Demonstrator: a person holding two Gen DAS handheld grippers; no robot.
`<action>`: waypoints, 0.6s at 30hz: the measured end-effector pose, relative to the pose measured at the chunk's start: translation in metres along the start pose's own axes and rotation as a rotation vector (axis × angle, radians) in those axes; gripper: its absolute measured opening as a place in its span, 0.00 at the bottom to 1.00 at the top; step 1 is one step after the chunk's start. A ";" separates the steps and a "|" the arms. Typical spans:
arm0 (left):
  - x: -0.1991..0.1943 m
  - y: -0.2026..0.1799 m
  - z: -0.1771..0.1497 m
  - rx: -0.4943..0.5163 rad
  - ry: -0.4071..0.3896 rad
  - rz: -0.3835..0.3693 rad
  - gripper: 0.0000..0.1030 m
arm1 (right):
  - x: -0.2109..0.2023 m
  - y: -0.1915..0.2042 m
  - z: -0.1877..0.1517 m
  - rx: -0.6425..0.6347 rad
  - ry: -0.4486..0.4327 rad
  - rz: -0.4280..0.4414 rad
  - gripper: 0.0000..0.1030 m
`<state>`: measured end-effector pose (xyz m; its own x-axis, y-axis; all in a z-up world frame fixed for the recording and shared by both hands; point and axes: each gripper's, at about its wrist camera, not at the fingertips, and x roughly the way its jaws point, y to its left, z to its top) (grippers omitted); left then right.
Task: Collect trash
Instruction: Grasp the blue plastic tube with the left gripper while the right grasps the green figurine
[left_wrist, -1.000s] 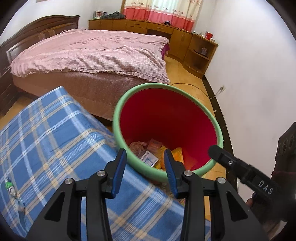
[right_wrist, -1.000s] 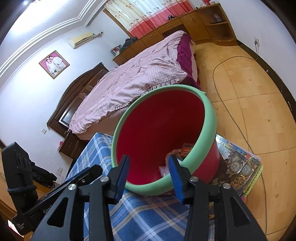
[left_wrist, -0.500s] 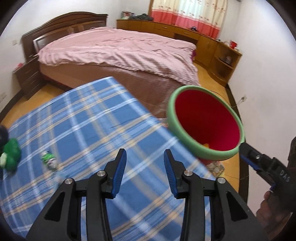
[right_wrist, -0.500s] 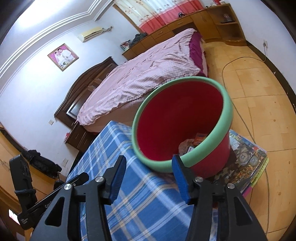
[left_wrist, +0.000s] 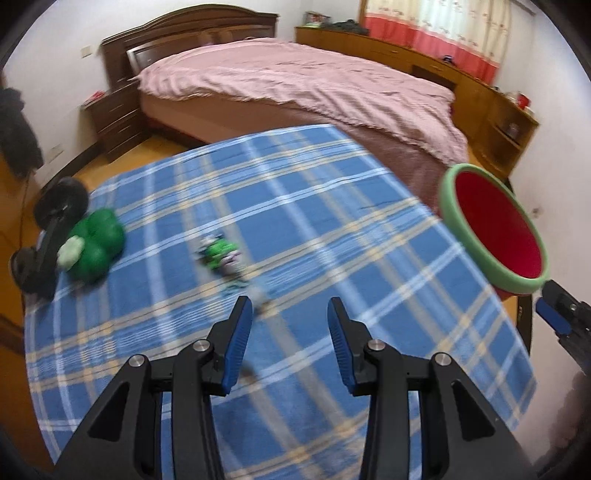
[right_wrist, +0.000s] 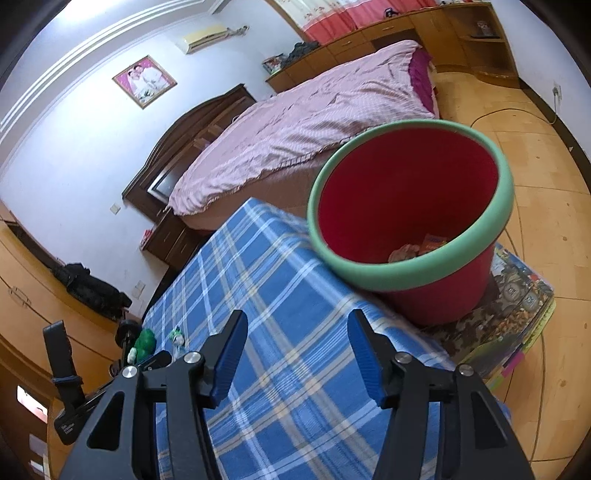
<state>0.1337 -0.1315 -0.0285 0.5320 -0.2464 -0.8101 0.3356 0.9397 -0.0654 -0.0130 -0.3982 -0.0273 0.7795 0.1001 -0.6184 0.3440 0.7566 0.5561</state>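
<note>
While both grippers are held apart and empty, left gripper (left_wrist: 290, 309) over the tabletop (left_wrist: 332, 229), right gripper (right_wrist: 295, 325) widening, a blurred green wrapper (left_wrist: 221, 255) is seen lying flat mid-tabletop, its long axis indiscernible; the bin (right_wrist: 413, 273) is seen beside the edge

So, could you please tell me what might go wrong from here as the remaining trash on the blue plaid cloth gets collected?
1. The small green wrapper lies flat on the plaid cloth; the left tongs, empty, might pinch fabric with it.
2. The red bin stands beyond the cloth's far edge, so a carried piece could drop short.
3. The right tongs, opening with nothing between them, could bump the bin's rim.
</note>
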 end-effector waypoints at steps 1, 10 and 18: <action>0.002 0.005 -0.001 -0.006 0.004 0.012 0.41 | 0.002 0.002 -0.002 -0.004 0.006 -0.001 0.59; 0.029 0.028 -0.012 -0.054 0.060 0.031 0.41 | 0.019 0.012 -0.014 -0.022 0.067 -0.015 0.59; 0.035 0.033 -0.020 -0.073 0.046 -0.005 0.14 | 0.029 0.027 -0.020 -0.054 0.106 -0.018 0.59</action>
<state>0.1476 -0.1043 -0.0707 0.4934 -0.2416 -0.8356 0.2797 0.9537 -0.1106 0.0084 -0.3615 -0.0415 0.7126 0.1524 -0.6848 0.3261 0.7923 0.5157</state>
